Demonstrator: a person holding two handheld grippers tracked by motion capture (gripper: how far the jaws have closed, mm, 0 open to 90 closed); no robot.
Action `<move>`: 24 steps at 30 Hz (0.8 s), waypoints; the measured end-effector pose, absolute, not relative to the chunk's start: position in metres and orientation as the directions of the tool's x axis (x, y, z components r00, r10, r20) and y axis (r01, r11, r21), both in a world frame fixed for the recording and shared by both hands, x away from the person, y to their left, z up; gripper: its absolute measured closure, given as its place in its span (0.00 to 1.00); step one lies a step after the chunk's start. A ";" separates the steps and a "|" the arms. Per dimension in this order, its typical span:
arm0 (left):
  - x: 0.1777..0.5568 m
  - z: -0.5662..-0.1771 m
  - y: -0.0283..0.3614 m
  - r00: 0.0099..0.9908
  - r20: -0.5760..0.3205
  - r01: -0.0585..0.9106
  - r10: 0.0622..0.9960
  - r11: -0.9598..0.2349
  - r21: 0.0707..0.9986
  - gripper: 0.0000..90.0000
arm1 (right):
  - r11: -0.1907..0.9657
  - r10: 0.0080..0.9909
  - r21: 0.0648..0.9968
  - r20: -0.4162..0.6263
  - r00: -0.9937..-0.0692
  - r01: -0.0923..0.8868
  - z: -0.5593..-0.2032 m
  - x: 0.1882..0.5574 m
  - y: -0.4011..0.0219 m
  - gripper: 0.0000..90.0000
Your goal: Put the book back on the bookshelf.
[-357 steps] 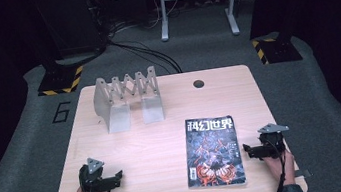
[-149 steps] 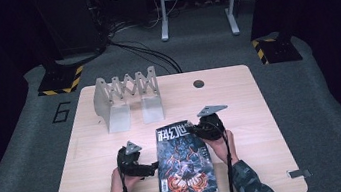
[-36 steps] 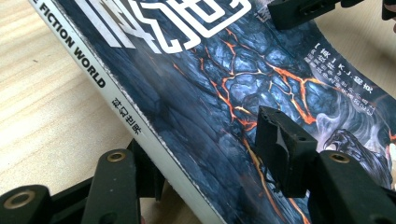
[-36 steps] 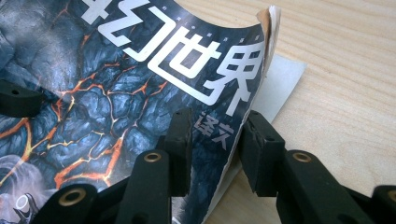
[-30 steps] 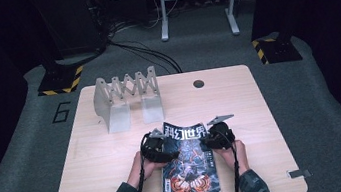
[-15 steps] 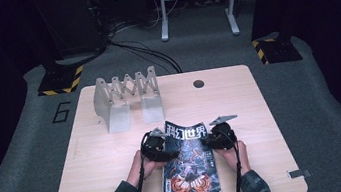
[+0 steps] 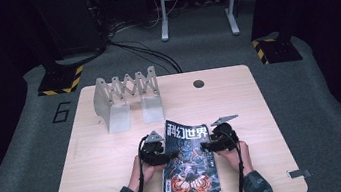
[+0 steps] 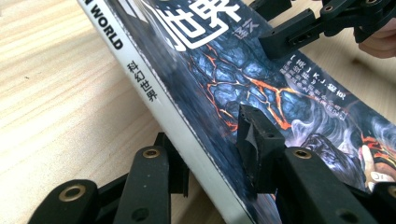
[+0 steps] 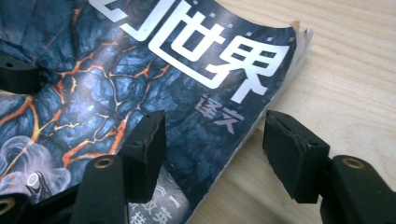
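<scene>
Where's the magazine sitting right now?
In the high view the magazine lies at the table's near edge, between the left tongs and the right tongs, in front of the grey rack.

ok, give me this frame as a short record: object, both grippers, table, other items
object: magazine, dark blue cover, spine side lifted off the table
left gripper: jaws straddle the spine edge, one under, one on the cover; have just been closing
right gripper: jaws astride the open page edge, not pressing; have just been opening
table: light wood
other: grey folding rack at the far left, apart from the magazine
</scene>
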State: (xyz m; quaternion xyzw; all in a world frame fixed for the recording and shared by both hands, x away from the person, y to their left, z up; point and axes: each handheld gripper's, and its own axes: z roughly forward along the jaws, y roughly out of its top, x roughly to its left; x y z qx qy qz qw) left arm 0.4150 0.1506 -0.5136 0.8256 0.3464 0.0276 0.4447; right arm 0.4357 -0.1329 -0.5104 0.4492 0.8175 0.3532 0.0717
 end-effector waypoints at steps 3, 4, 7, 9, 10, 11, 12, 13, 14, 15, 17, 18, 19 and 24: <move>0.413 -0.513 0.152 0.762 -0.260 0.537 0.593 -0.354 0.766 0.74 | 0.354 0.778 0.647 0.197 -0.597 0.675 -0.511 0.438 -0.135 0.41; 0.413 -0.512 0.152 0.765 -0.258 0.532 0.590 -0.354 0.769 0.75 | 0.355 0.780 0.646 0.195 -0.595 0.676 -0.511 0.438 -0.135 0.41; 0.409 -0.510 0.152 0.771 -0.247 0.512 0.586 -0.341 0.789 0.76 | 0.350 0.779 0.636 0.210 -0.591 0.688 -0.510 0.441 -0.135 0.39; 0.406 -0.509 0.153 0.776 -0.238 0.494 0.584 -0.328 0.805 0.76 | 0.349 0.773 0.632 0.223 -0.594 0.692 -0.510 0.443 -0.136 0.38; 0.405 -0.507 0.154 0.782 -0.233 0.487 0.578 -0.333 0.807 0.77 | 0.345 0.772 0.631 0.231 -0.592 0.695 -0.510 0.444 -0.135 0.38; 0.403 -0.507 0.155 0.786 -0.226 0.472 0.576 -0.323 0.820 0.77 | 0.346 0.766 0.632 0.237 -0.598 0.693 -0.510 0.445 -0.135 0.38; 0.401 -0.506 0.155 0.787 -0.221 0.467 0.576 -0.321 0.824 0.77 | 0.349 0.758 0.638 0.239 -0.607 0.687 -0.510 0.447 -0.135 0.37; 0.399 -0.506 0.155 0.785 -0.222 0.462 0.579 -0.307 0.832 0.78 | 0.346 0.759 0.636 0.244 -0.604 0.690 -0.510 0.446 -0.134 0.37; 0.398 -0.506 0.156 0.790 -0.213 0.452 0.574 -0.312 0.836 0.78 | 0.347 0.754 0.643 0.242 -0.611 0.683 -0.510 0.447 -0.134 0.37; 0.397 -0.505 0.156 0.794 -0.207 0.443 0.572 -0.310 0.841 0.78 | 0.351 0.752 0.644 0.240 -0.614 0.680 -0.509 0.447 -0.133 0.37; 0.395 -0.505 0.157 0.797 -0.201 0.430 0.569 -0.302 0.851 0.78 | 0.341 0.749 0.641 0.257 -0.611 0.687 -0.508 0.449 -0.132 0.36; 0.394 -0.504 0.158 0.800 -0.191 0.421 0.569 -0.304 0.855 0.78 | 0.344 0.745 0.647 0.252 -0.617 0.680 -0.508 0.451 -0.133 0.36; 0.394 -0.504 0.158 0.802 -0.185 0.412 0.568 -0.302 0.860 0.78 | 0.345 0.742 0.655 0.248 -0.623 0.672 -0.508 0.452 -0.133 0.36; 0.389 -0.503 0.161 0.813 -0.170 0.385 0.557 -0.295 0.875 0.79 | 0.325 0.726 0.641 0.302 -0.618 0.695 -0.509 0.460 -0.135 0.34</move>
